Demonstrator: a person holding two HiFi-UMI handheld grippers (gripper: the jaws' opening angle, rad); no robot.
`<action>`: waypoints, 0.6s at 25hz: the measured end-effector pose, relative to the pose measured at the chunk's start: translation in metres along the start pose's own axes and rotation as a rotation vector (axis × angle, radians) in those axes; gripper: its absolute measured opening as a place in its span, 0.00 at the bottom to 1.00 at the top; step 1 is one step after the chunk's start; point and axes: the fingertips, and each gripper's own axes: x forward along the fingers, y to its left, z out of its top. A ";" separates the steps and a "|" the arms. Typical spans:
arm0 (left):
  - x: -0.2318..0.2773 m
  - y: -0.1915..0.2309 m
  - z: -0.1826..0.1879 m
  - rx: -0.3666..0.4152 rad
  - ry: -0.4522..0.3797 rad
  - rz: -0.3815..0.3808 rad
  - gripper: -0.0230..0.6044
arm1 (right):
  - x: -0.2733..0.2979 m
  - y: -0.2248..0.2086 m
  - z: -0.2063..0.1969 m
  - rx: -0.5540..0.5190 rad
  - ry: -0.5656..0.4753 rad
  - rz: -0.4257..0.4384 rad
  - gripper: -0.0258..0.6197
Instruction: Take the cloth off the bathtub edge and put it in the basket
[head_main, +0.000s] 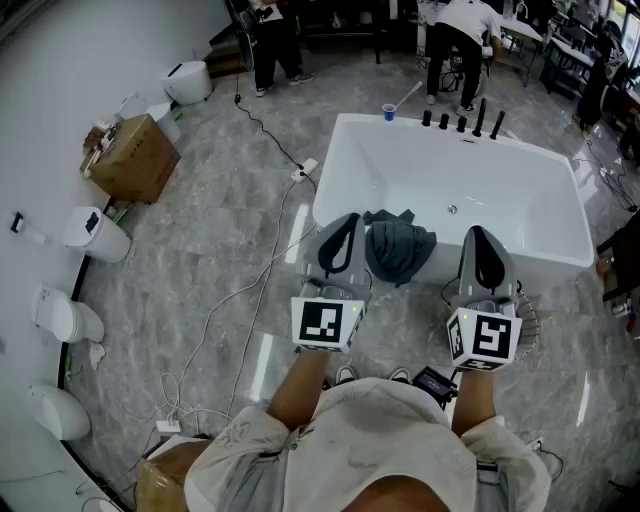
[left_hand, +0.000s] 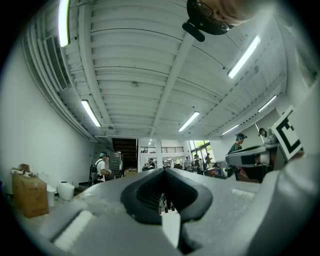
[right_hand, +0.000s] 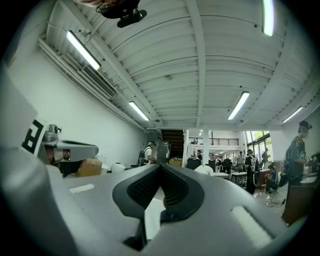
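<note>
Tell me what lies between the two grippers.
The grey cloth, draped over the bathtub edge, lies between the left gripper and right gripper; the head view shows it.

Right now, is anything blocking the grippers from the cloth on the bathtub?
Nothing visible is. The cloth hangs over the near edge of the bathtub, right between the left gripper and the right gripper, with nothing else around it. Both grippers are shut and empty.

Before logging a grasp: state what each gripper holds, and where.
Nothing: left gripper and right gripper are shut, empty; cloth lies on the bathtub edge.
</note>
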 end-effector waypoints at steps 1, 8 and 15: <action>0.002 -0.001 -0.001 0.015 -0.005 -0.010 0.04 | 0.001 -0.001 0.000 0.003 0.000 -0.001 0.04; 0.015 -0.013 -0.007 0.073 -0.003 -0.044 0.04 | 0.002 -0.017 -0.006 0.016 0.009 -0.017 0.04; 0.028 -0.028 -0.013 0.034 0.010 -0.054 0.04 | 0.000 -0.036 -0.013 0.049 0.004 -0.046 0.04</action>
